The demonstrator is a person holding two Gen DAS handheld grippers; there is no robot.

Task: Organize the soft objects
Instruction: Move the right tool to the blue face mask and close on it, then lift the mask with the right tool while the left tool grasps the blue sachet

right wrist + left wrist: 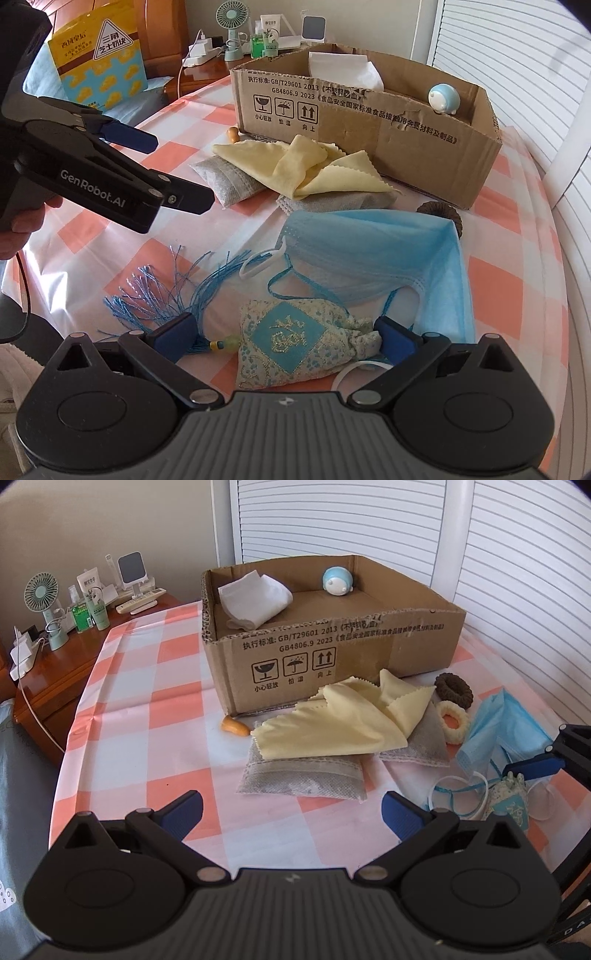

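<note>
The right gripper [284, 341] was held wide open, its blue pads set either side of the embroidered sachet [291, 343]; contact could not be told. The left gripper [291, 812] was likewise spread wide above the checked tablecloth [147, 686], nothing between its fingers. Beyond the sachet lay a blue face mask [373, 258], then a yellow cloth [332, 720] draped over grey pouches [303, 779]. Farther back, a cardboard box [332, 642] held a white cloth [255, 600] and a small blue toy [338, 581]. Louvred doors [369, 520] were seen behind.
</note>
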